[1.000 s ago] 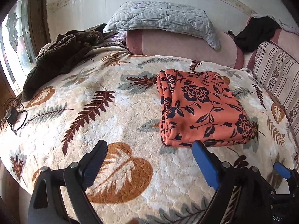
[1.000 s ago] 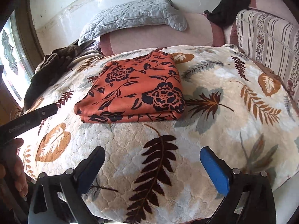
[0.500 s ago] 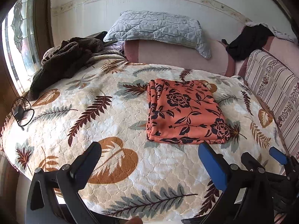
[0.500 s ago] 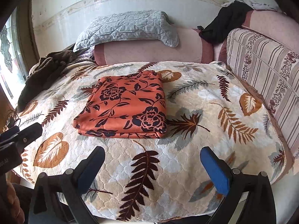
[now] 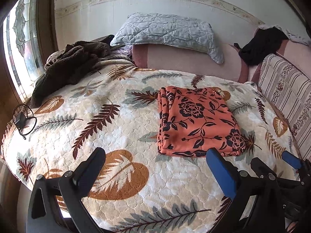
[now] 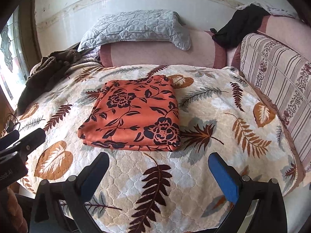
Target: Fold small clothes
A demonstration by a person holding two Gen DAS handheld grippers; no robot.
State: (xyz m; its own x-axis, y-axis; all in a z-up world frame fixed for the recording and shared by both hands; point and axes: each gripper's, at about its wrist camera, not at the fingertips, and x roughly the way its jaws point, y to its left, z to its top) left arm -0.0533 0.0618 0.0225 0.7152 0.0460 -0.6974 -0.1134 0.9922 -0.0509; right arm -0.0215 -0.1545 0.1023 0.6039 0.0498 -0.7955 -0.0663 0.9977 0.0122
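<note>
Cream bedding printed with brown and grey leaves (image 5: 124,128) covers the surface, with a pale wall behind. At far left, by the window, a dark brown fleece (image 5: 68,66) lies heaped, and a black cable (image 5: 22,119) sits near the left edge. A grey quilted pillow (image 5: 167,30) rests at the far side. Right of centre lies the orange floral garment (image 6: 134,114), folded into a flat rectangle. A black cloth (image 6: 236,31) hangs at far right. Near the camera, the left gripper (image 5: 155,165) and right gripper (image 6: 158,169) both hover with jaws spread wide, nothing between them.
</note>
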